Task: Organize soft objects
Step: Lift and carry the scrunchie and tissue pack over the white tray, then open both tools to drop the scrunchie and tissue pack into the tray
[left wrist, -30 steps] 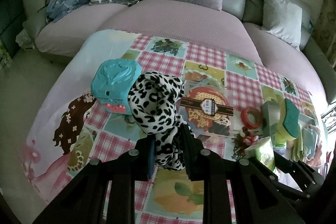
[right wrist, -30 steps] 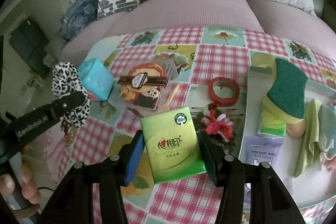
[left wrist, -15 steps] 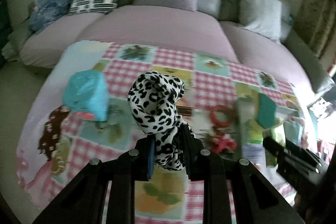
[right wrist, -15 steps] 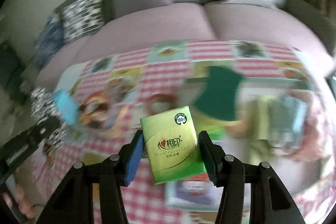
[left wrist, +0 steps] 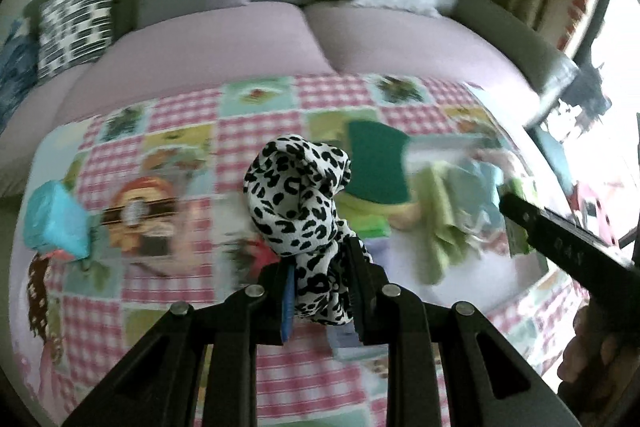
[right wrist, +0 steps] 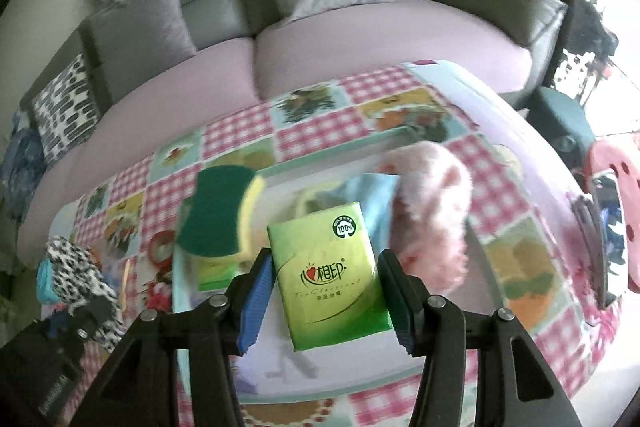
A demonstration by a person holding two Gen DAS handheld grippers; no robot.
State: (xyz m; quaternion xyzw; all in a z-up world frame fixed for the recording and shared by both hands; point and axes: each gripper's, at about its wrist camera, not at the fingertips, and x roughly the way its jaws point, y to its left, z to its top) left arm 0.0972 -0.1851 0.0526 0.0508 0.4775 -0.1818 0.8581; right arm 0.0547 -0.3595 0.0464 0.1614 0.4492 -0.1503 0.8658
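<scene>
My left gripper (left wrist: pixel 320 291) is shut on a leopard-print cloth scrunchie (left wrist: pixel 298 187), held above the checked tablecloth. My right gripper (right wrist: pixel 324 291) is shut on a green tissue pack (right wrist: pixel 330 275), held over a white tray (right wrist: pixel 182 303). The tray holds a green and yellow sponge (right wrist: pixel 218 211), a blue cloth (right wrist: pixel 370 195) and a pink fluffy thing (right wrist: pixel 434 211). In the left wrist view the sponge (left wrist: pixel 378 163) and green cloths (left wrist: pixel 440 211) lie in the tray, blurred. The scrunchie also shows at the left of the right wrist view (right wrist: pixel 74 267).
A turquoise box (left wrist: pixel 54 223) and a clear food box with a brown label (left wrist: pixel 140 215) sit on the table's left. A grey sofa with lilac covers (left wrist: pixel 224 43) and cushions stands behind. The right gripper's arm (left wrist: pixel 560 239) crosses at right.
Both grippers have swung to the right across the table with their loads. The right gripper now hangs over the tray. The turquoise box has slid to the left edge of view.
</scene>
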